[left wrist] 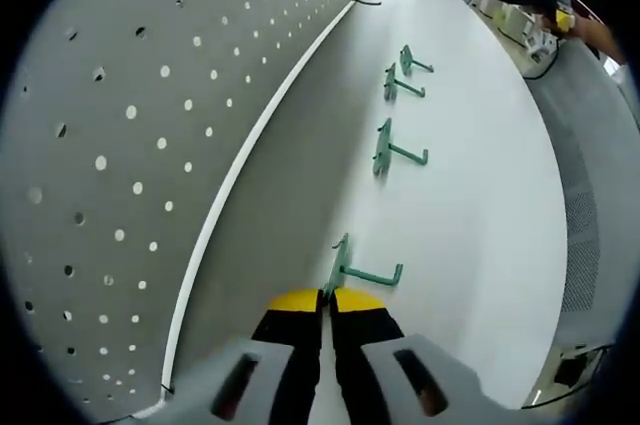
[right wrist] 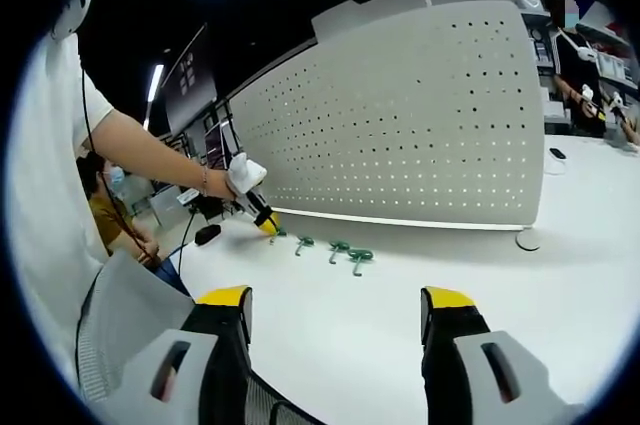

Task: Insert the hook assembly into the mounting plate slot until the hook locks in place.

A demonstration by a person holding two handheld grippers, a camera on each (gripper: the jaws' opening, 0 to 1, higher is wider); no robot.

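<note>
Four green hook assemblies lie in a row on the white table beside the grey pegboard mounting plate. My left gripper is shut, its yellow tips pinching the back plate of the nearest hook. The other hooks lie farther off. In the right gripper view, a hand holds the left gripper low at the end of the hook row, before the pegboard. My right gripper hangs open above the table, far from the hooks.
A small black hook lies at the table's far end. A grey perforated panel borders the table's right side. A round foot stands at the pegboard's base. A seated person is behind, with shelves at the right.
</note>
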